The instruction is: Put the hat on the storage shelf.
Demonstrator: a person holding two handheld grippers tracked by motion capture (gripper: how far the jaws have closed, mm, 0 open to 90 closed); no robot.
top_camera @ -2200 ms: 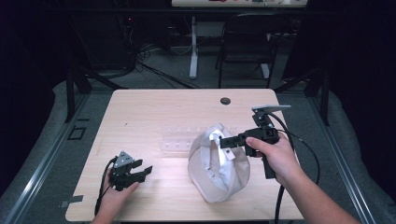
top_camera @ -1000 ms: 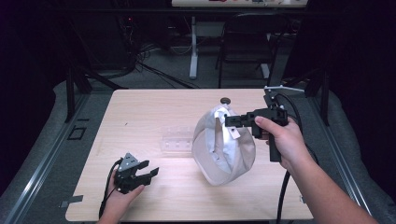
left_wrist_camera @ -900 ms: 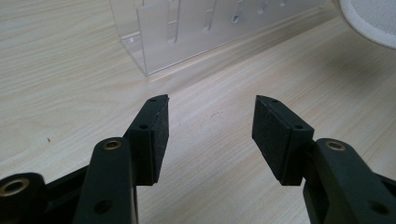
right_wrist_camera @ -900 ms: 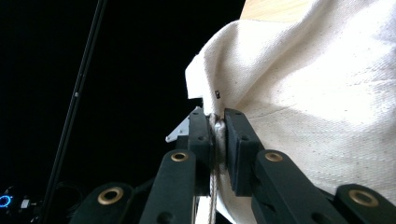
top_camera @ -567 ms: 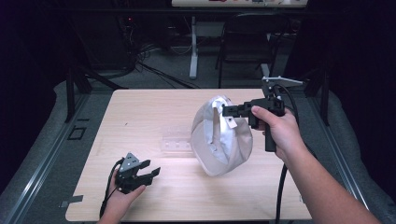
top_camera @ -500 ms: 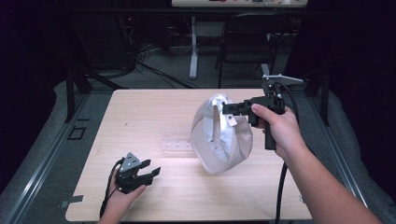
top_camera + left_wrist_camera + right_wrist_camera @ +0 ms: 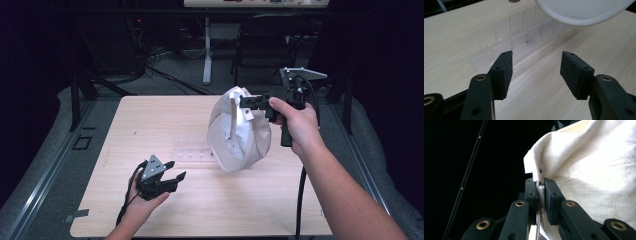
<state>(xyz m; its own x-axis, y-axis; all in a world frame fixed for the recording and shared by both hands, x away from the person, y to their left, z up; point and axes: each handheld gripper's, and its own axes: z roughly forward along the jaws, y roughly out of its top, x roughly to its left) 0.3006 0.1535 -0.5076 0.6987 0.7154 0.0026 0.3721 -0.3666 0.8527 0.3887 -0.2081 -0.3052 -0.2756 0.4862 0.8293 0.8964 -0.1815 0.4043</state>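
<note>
Lifted higher since earlier frames, the white cloth bag [image 7: 239,131] hangs right of centre above the bench [image 7: 150,120], pinched at its rim by the right gripper [image 7: 246,102]. Lower left, the left gripper [image 7: 172,171] rests wide apart, presumably waiting.

Matt woven cloth bag [image 7: 239,131], seemingly canvas

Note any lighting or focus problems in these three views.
High view: table lit, surroundings nearly black, overall soft. Left gripper view: clear plastic tray faint and hazy against the wood. Right gripper view: white cloth bag bright, sharp weave, background black.
</note>
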